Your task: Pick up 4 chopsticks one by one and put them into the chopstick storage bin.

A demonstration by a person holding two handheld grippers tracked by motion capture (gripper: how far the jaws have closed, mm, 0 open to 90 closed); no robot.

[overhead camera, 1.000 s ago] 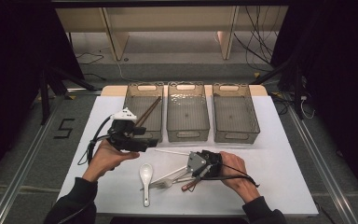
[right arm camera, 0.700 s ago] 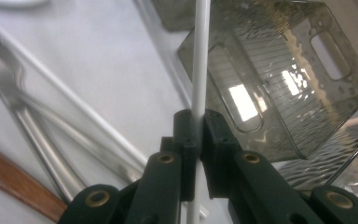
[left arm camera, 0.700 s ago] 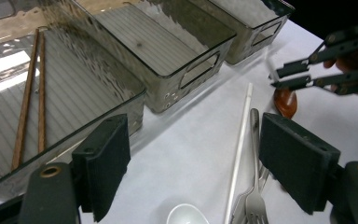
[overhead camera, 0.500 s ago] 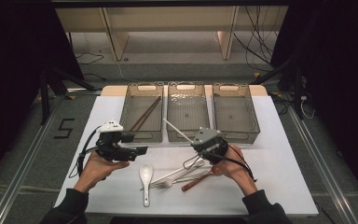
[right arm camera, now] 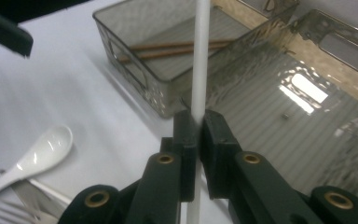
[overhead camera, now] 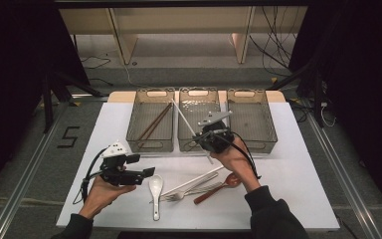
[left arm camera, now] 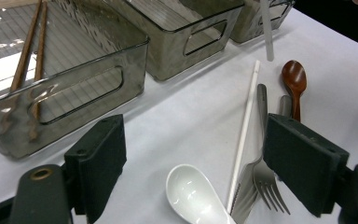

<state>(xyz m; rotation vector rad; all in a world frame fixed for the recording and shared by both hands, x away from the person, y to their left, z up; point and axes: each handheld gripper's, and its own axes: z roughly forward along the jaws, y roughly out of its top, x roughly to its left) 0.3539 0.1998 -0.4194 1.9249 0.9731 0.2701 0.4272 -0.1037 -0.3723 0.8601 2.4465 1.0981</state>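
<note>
Between my right fingers [right arm camera: 197,135] a white chopstick [right arm camera: 199,56] is pinched near its middle, over the middle bin's [overhead camera: 199,119] near rim; so thin a grip could let it pivot and miss. Left fingers [left arm camera: 196,168] gape empty, well short of that bin.

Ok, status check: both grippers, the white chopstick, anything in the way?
Right gripper shut on white chopstick, over the middle bin. Left gripper open, low over the white spoon. Path clear; middle bin looks empty.
</note>
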